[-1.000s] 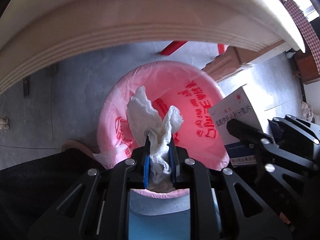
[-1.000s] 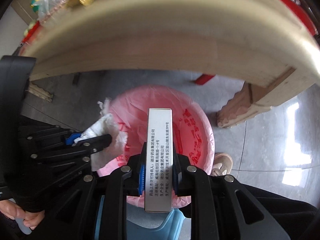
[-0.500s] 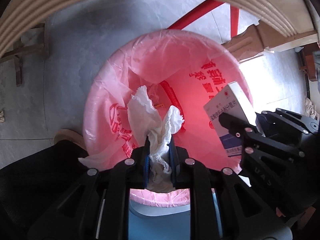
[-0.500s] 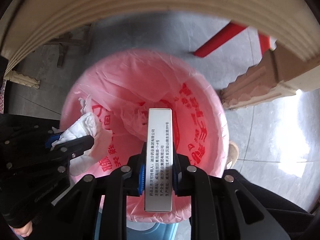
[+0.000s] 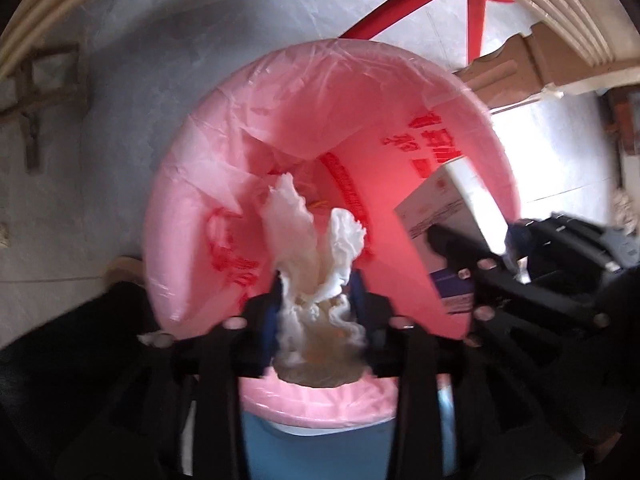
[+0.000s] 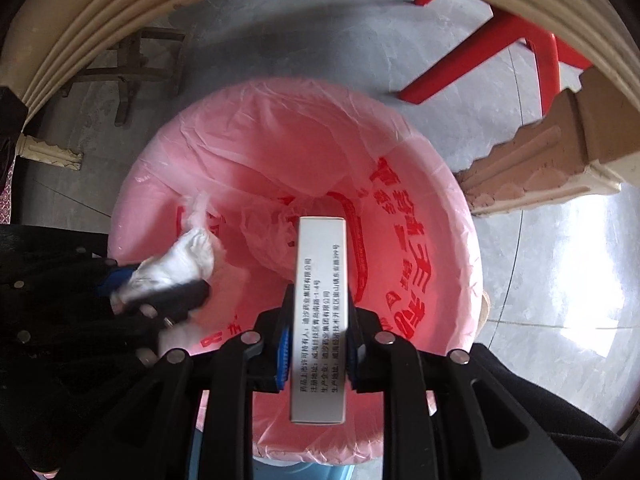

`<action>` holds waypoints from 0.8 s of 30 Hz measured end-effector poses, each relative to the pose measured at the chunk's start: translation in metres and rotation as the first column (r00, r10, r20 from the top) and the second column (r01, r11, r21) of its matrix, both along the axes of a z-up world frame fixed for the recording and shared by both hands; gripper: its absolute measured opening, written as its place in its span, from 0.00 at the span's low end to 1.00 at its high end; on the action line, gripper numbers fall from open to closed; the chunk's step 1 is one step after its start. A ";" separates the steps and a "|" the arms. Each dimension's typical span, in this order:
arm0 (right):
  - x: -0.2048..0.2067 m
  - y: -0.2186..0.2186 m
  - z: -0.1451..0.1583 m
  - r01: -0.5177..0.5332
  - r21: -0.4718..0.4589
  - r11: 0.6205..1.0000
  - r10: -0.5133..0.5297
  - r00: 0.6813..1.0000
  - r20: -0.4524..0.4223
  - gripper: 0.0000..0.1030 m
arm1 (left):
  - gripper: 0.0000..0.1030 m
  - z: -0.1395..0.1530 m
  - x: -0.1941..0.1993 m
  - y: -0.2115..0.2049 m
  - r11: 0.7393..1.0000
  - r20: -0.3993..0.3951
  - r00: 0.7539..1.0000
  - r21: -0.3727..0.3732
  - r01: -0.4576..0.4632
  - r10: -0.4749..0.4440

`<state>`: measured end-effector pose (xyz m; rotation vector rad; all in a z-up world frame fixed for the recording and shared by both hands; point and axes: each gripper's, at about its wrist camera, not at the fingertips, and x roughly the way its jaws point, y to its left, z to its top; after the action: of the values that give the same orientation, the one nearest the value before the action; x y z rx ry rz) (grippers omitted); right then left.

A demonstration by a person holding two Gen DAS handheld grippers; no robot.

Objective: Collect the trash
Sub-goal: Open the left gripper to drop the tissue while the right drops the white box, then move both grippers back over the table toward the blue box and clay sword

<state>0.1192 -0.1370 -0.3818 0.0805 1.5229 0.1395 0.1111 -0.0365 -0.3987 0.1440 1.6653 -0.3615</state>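
A trash bin lined with a pink bag (image 5: 328, 92) (image 6: 256, 128) stands on the floor below both grippers. My left gripper (image 5: 316, 300) holds a crumpled white tissue (image 5: 316, 240) over the bin's mouth; its jaws look slightly wider and the image is blurred. The tissue also shows in the right wrist view (image 6: 180, 264). My right gripper (image 6: 318, 320) is shut on a white medicine box (image 6: 320, 312) with printed text, held over the bin's opening. The box also shows at the right of the left wrist view (image 5: 448, 216).
A cream table edge (image 6: 120, 8) arcs overhead. Red stool legs (image 6: 480, 56) and a carved table leg (image 6: 552, 168) stand on the grey tile floor behind the bin. A dark wooden frame (image 6: 132, 64) is at the far left. The bin's blue body (image 5: 320, 456) shows below.
Both grippers have moved lower and closer over the bin's mouth. The left jaws look to have widened around the tissue, which sags a little; the box stays clamped.
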 end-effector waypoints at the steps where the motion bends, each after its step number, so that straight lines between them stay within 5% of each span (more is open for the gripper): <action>1: 0.001 0.000 0.000 -0.001 -0.015 1.000 0.001 1.000 0.003 0.27 | 0.47 0.001 0.000 0.000 1.000 0.012 1.000 0.024 0.005 -0.005; 8: 0.003 -0.007 0.001 0.032 0.001 0.999 -0.032 0.999 0.005 0.34 | 0.60 0.008 0.004 0.009 0.998 0.038 0.999 0.067 -0.014 0.012; 24: 0.003 -0.015 0.013 0.070 0.052 0.996 -0.071 0.997 0.010 0.35 | 0.66 0.021 0.001 0.012 0.995 0.108 0.994 0.100 -0.028 0.017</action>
<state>0.1226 -0.1517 -0.3690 0.1738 1.5030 0.1226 0.1118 -0.0248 -0.3774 0.2165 1.5781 -0.2484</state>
